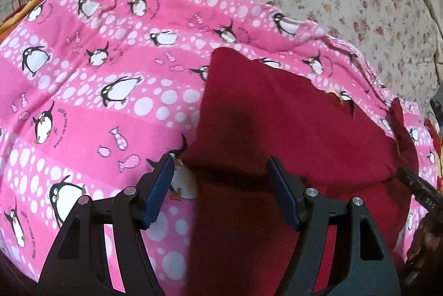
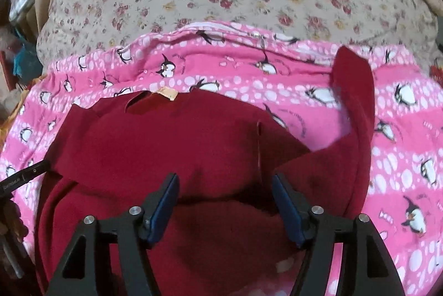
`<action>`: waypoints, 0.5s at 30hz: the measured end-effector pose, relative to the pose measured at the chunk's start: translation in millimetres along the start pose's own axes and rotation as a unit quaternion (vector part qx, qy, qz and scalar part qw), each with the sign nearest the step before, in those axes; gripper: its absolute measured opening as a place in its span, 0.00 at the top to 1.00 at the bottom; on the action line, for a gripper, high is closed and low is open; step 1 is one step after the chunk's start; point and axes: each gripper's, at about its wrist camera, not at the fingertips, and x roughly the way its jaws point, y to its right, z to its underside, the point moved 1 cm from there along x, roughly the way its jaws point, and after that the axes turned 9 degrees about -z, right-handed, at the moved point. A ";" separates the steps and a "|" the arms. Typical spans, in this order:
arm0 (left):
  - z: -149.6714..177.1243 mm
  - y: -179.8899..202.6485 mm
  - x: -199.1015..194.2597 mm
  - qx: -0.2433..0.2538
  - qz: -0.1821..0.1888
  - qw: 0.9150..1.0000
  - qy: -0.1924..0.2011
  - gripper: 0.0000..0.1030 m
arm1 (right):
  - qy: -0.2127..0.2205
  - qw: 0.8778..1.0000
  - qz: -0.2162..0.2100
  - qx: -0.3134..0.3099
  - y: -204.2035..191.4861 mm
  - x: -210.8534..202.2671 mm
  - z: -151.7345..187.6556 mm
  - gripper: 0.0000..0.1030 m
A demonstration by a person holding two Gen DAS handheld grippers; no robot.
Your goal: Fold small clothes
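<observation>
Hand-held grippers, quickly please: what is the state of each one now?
Left hand-held gripper: open, holding nothing, over the dark red knit garment.
Right hand-held gripper: open, holding nothing.

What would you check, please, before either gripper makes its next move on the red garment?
1. Left gripper open: ok, fingers apart over the garment's left edge.
2. Right gripper open: ok, fingers apart, nothing between them.
3. Red garment lying on the pink penguin blanket: ok.
4. Garment flat: not ok, a fold bunches across it just ahead of the right gripper, and the right sleeve sticks out away from the body.
5. Neck label visible at the far edge: ok.
6. Near hem free and reachable: cannot tell, it lies below the fingers, out of view.
</observation>
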 end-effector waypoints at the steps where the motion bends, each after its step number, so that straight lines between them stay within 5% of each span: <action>1: 1.3 3.0 -1.9 0.003 0.001 1.000 0.002 0.32 | -0.001 1.000 0.001 -0.001 -0.6 -0.1 2.1 0.35; 8: 10.8 18.3 -7.0 0.032 -0.016 0.999 0.019 0.32 | 0.002 1.000 0.016 -0.016 -5.4 5.0 20.0 0.34; 15: 11.6 22.3 -2.6 0.030 -0.020 0.999 0.018 0.32 | -0.001 0.998 0.042 -0.056 -19.0 18.9 32.3 0.19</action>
